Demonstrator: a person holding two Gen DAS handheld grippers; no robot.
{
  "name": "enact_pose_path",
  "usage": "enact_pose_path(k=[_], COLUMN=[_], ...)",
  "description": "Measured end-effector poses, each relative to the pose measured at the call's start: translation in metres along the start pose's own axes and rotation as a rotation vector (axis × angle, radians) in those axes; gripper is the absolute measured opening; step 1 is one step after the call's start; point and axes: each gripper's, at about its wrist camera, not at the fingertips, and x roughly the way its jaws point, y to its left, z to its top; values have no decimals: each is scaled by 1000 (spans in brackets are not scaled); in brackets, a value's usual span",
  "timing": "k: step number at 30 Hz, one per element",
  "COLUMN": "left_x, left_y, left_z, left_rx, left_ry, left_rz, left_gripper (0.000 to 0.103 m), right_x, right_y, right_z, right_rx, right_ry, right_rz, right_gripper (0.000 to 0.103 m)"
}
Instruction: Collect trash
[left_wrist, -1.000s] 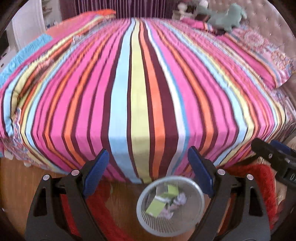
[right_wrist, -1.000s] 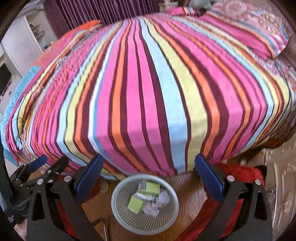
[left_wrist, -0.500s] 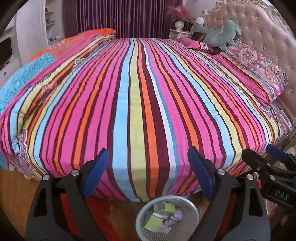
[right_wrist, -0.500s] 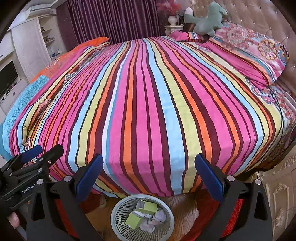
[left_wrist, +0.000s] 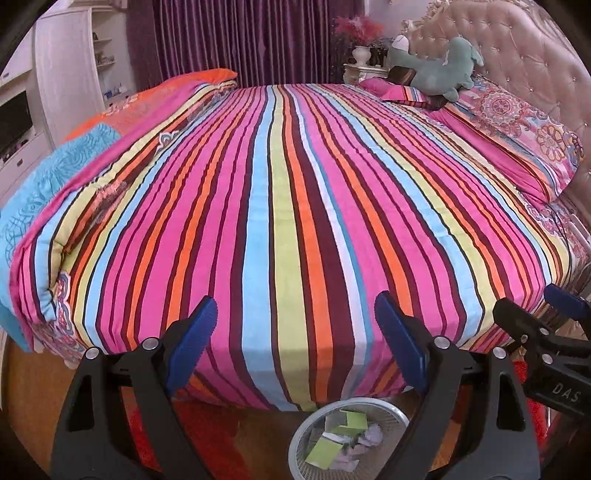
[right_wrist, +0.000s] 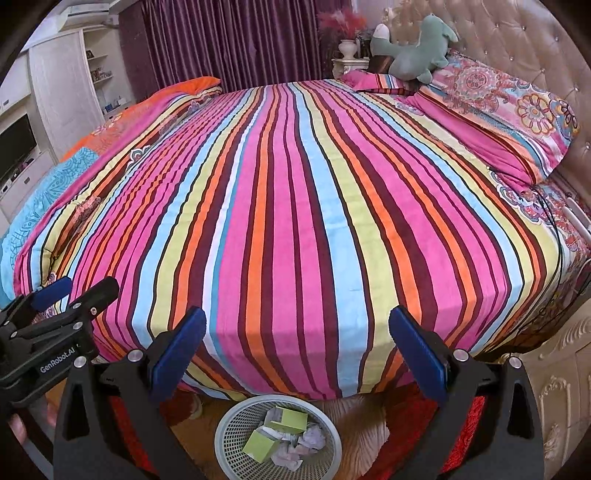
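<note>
Since nothing loose shows on the bed, findings are listed by item:
Left gripper (left_wrist: 295, 325): jaws spread wide, nothing between them; held above the floor at the foot of the bed, aimed across the covers
Right gripper (right_wrist: 297, 338): jaws likewise wide and unloaded; level with the left, which shows at the lower left edge of the right wrist view
Waste basket (right_wrist: 229, 430): white mesh, on the wooden floor just below the bed's near edge, upright, beneath and between both tools
Trash (right_wrist: 280, 435): green cartons and crumpled paper lying inside the basket; none seen outside it
Striped bedspread (right_wrist: 295, 206): smooth over the mattress; no scrap visible on it in either view
Far end of bed: patterned pillow (right_wrist: 509, 110) and green plush toy (right_wrist: 413, 51) by the tufted headboard (left_wrist: 528, 55); these are judged not to be waste
Stage, as judged: collection looks largely complete; the step in hand appears to be a check for leftovers
Method advised: sweep both views slowly along the bed edges, the folded quilt at left, and the red rug (left_wrist: 207, 435) near the basket, where small paper could hide
Caution: keep jaws apart until a piece is confirmed; approach any scrap from above so the cloth is not pinched with it
Unverified: floor beyond the basket and beside the bed is mostly out of view
</note>
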Motion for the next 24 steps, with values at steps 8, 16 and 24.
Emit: enact_pose_path(k=[8, 16, 24], left_x=[-8, -13, -27], left_y=[-3, 0, 4], left_z=[5, 12, 18], left_rx=[7, -27, -40], left_ry=[-12, -18, -100], left_rz=[-48, -86, -62], left_gripper=[85, 85, 86], right_x=[-3, -6, -7], right_y=[-1, -1, -1], right_z=[2, 6, 10], right_rx=[-3, -3, 1], right_ry=[-16, -30, -33], right_rz=[0, 3, 3], right_gripper=[95, 95, 95])
